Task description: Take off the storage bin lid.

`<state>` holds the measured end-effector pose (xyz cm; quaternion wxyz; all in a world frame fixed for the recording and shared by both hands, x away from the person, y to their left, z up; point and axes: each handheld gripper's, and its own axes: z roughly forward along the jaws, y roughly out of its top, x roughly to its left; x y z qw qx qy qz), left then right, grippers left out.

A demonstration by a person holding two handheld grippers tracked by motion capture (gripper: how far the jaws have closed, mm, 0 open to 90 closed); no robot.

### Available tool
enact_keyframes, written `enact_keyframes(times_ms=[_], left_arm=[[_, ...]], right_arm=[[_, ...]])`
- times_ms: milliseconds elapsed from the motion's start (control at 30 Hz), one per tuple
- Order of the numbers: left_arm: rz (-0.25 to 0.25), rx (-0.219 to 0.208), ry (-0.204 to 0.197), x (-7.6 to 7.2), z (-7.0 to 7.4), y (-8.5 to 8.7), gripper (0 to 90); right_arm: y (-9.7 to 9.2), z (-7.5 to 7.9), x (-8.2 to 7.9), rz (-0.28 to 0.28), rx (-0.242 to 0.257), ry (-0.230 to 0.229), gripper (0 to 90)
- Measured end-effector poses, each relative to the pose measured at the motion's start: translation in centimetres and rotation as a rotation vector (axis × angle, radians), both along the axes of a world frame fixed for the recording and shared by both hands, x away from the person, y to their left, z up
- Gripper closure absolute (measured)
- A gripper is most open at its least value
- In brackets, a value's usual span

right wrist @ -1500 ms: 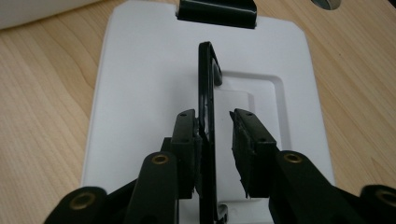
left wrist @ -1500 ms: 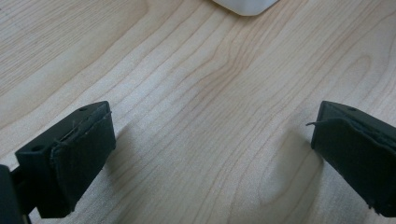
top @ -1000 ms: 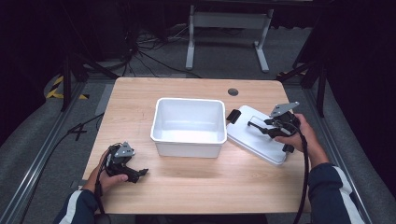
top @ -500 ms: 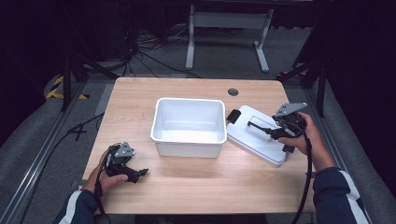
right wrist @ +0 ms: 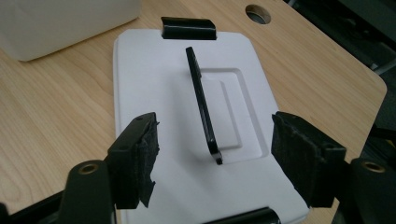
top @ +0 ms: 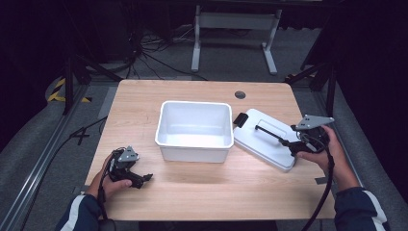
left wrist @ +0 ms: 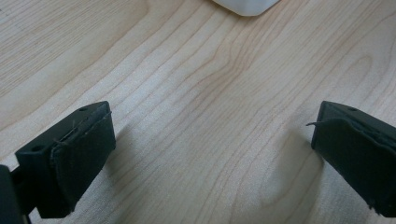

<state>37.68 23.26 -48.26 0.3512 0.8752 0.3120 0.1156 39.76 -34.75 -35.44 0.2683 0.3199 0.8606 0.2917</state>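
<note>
Lid (top: 267,138) lies flat on the table (top: 202,187) just right of the empty white tub (top: 194,130). Right tongs (right wrist: 212,163) hang spread either side of its raised black handle (right wrist: 201,102), seemingly lined up to pinch. Left tongs (left wrist: 210,154) rest spread over bare wood.

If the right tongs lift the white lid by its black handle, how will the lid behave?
The white lid looks like rigid moulded plastic, so it should stay stiff and probably feel light. The black handle is thin and raised, so the lid may swing or tilt. The right tongs stand open around the handle.
</note>
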Motion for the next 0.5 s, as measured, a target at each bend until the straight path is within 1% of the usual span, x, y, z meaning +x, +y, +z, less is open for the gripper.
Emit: enact_keyframes(times_ms=[167,300,367,500], left_arm=[[-0.006,0.004,-0.005,0.1,0.0,0.0,0.1],[-0.002,0.001,-0.001,0.0,0.0,0.0,0.1],[0.003,0.0,0.0,0.0,0.0,0.0,0.2],[0.004,0.0,0.0,0.0,0.0,0.0,0.1]], right_arm=[[-1.0,-0.5,-1.9,0.004,0.028,-0.012,32.4],[-1.6,-1.2,-3.2,0.007,0.026,-0.011,32.4],[-2.0,-1.3,-3.8,0.005,0.03,-0.019,32.4],[-2.6,-1.6,-5.0,0.021,0.054,-0.034,32.3]])
